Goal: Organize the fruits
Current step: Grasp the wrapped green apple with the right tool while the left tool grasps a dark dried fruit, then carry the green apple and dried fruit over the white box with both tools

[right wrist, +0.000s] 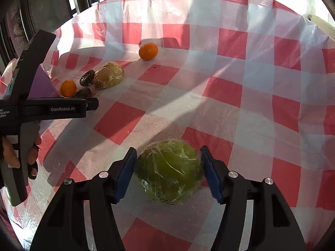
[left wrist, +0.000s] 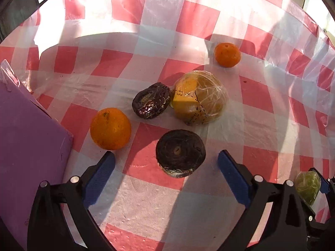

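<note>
Green wrapped fruit (right wrist: pixel 169 170) clamped between right gripper (right wrist: pixel 167 172) pads, well apart from yellow wrapped fruit (left wrist: pixel 200 97). Left gripper (left wrist: pixel 166 165) spread wide, empty, around dark fruit (left wrist: pixel 180 153) just below it; oranges (left wrist: pixel 110 128) nearby.

Your table wears a red-and-white checked cloth (left wrist: pixel 146 167) under clear plastic; on it lie two oranges (left wrist: pixel 110 128), two dark fruits (left wrist: pixel 180 153), a wrapped yellow fruit (left wrist: pixel 200 97), a purple box (left wrist: pixel 29 146)
</note>
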